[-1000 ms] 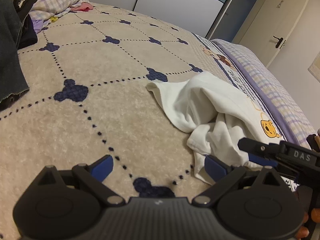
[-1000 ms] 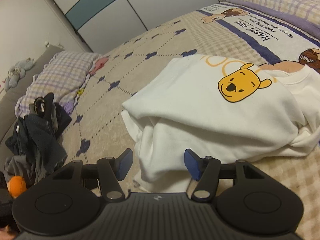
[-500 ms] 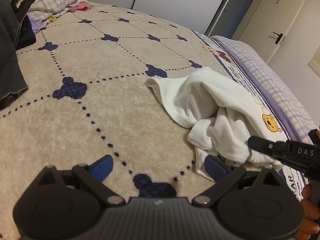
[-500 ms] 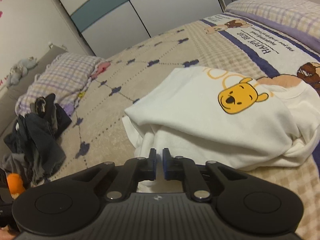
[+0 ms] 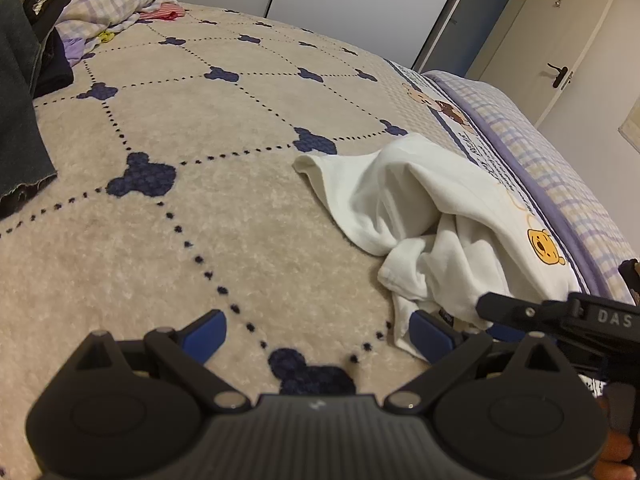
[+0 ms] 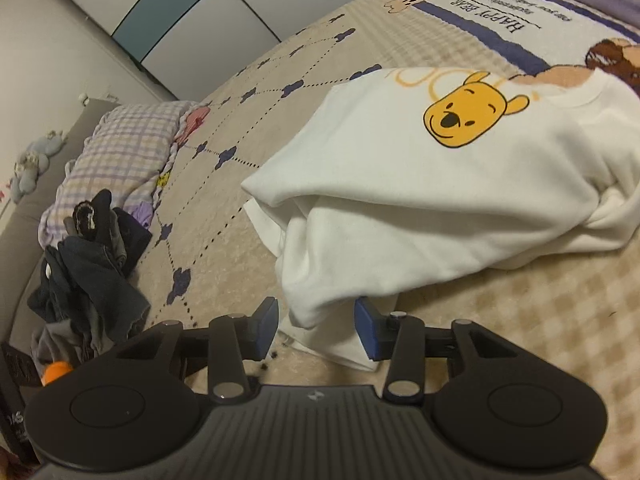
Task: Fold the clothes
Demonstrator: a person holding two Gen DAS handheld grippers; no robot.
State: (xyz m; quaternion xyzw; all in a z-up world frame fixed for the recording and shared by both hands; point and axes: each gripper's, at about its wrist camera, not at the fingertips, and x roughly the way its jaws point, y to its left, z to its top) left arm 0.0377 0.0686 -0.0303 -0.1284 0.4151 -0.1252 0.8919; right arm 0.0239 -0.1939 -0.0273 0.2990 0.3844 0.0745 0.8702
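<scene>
The left camera sits low behind the left gripper (image 5: 318,334), close over the bed cover (image 5: 200,208), looking across it to the wardrobe and door. The right camera sits just as low behind the right gripper (image 6: 316,326), facing the pillow (image 6: 128,140) end. Both see the white bear shirt (image 5: 440,220) (image 6: 420,200) and the dark clothes pile (image 5: 20,120) (image 6: 88,272).

A bunched sweatshirt (image 6: 420,208) lies on the bed (image 5: 200,208), directly ahead of the right hand-held gripper (image 6: 316,328), whose spread fingers flank its near hem. The left hand-held gripper (image 5: 316,334) sits just left of the garment. A clothes pile (image 6: 88,276) rests far left, in front of a pillow (image 6: 124,148).
</scene>
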